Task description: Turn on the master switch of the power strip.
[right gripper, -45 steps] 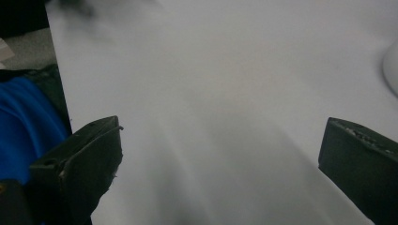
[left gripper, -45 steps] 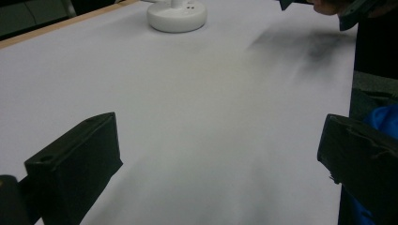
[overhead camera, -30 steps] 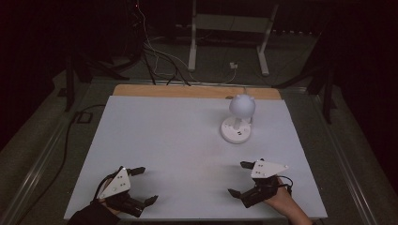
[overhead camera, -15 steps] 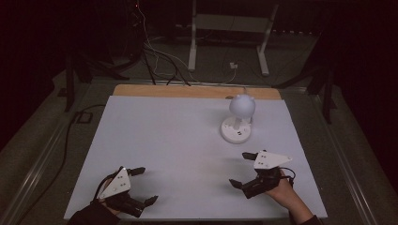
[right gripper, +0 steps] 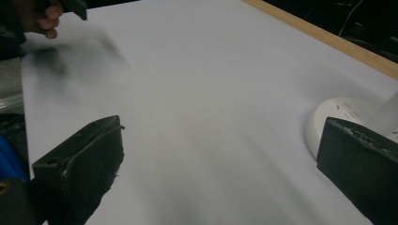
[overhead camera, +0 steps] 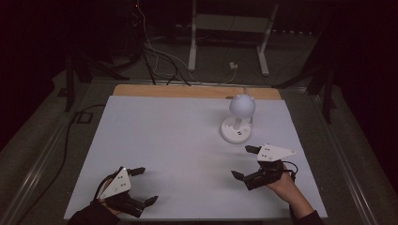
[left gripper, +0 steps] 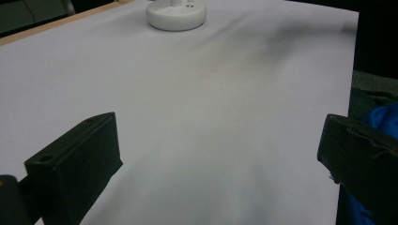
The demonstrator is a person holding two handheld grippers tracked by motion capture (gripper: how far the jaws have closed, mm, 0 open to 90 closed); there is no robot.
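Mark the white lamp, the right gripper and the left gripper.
white lamp (overhead camera: 241, 106): high view, on its round head.
right gripper (overhead camera: 244, 162): high view, midway between its open fingers.
left gripper (overhead camera: 144, 186): high view, midway between its open fingers.

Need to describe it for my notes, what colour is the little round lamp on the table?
White, globe and round base alike; clearest in the high view.

The right hand-held gripper hangs wide open over the white table, the lamp base beside one jaw.
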